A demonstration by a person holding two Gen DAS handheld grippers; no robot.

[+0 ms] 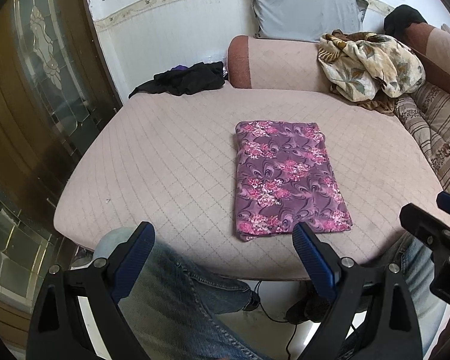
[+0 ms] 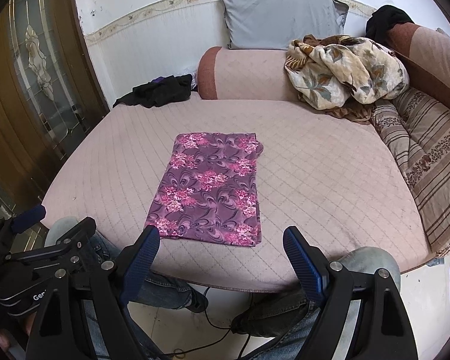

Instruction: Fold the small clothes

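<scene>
A purple cloth with pink flowers (image 1: 288, 177) lies folded into a flat rectangle on the pink quilted sofa seat (image 1: 171, 165). It also shows in the right wrist view (image 2: 213, 187). My left gripper (image 1: 223, 234) is open and empty, held just off the seat's front edge, near the cloth's near edge. My right gripper (image 2: 220, 238) is open and empty, also at the front edge, its left finger close to the cloth's near left corner. The right gripper shows at the right of the left wrist view (image 1: 435, 228).
A black garment (image 1: 186, 82) lies at the seat's back left. A crumpled floral blanket (image 1: 372, 66) sits at the back right, a grey pillow (image 1: 306, 9) behind it, a striped cushion (image 2: 426, 150) on the right. A wooden glass door (image 1: 39, 90) stands left. My knees and a cable are below.
</scene>
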